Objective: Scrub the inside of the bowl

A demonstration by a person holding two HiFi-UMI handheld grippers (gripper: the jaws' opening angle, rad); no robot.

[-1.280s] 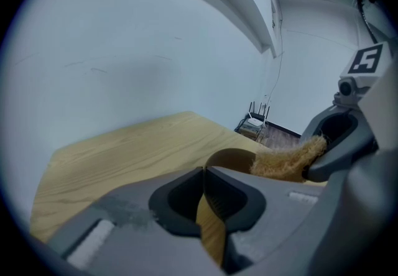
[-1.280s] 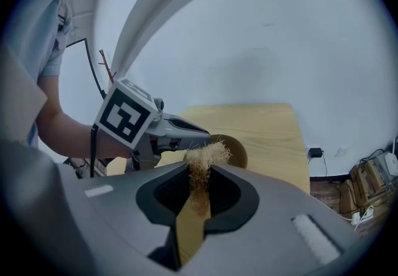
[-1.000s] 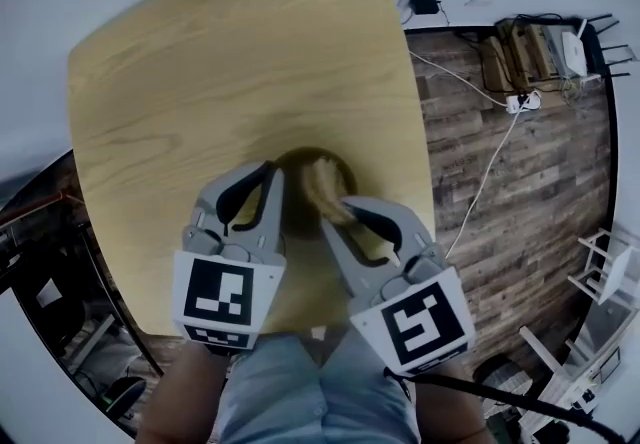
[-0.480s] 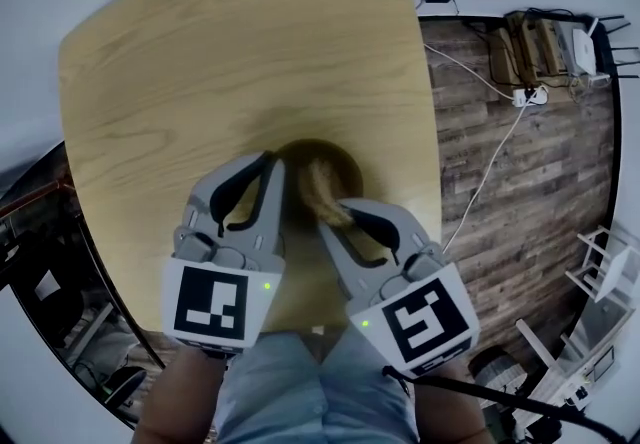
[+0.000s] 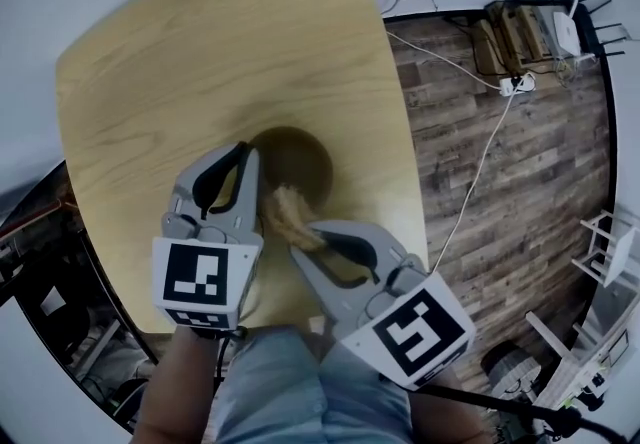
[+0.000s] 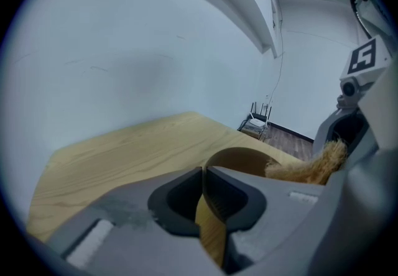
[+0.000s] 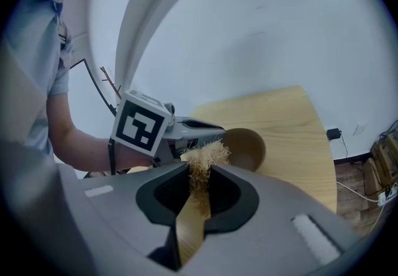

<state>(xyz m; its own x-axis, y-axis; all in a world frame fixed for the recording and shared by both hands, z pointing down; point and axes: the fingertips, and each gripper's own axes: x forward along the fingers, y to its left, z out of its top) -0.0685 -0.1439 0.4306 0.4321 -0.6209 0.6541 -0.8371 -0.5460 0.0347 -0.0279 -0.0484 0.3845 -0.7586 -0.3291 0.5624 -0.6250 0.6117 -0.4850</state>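
Scrubbing is in hand, though in the head view the fibre brush [image 5: 283, 209] in the right gripper [image 5: 303, 232] hangs at the near rim of the wooden bowl [image 5: 300, 157], apparently not inside. The left gripper [image 5: 245, 154] steadies that bowl on a pale wooden table [image 5: 200, 52] beside a plank floor [image 5: 480, 182] strewn with cables. Left gripper view: jaws pinched on the bowl's wall. Right gripper view: jaws clamp the brush's flat handle, and the tuft next needs lowering into the bowl.
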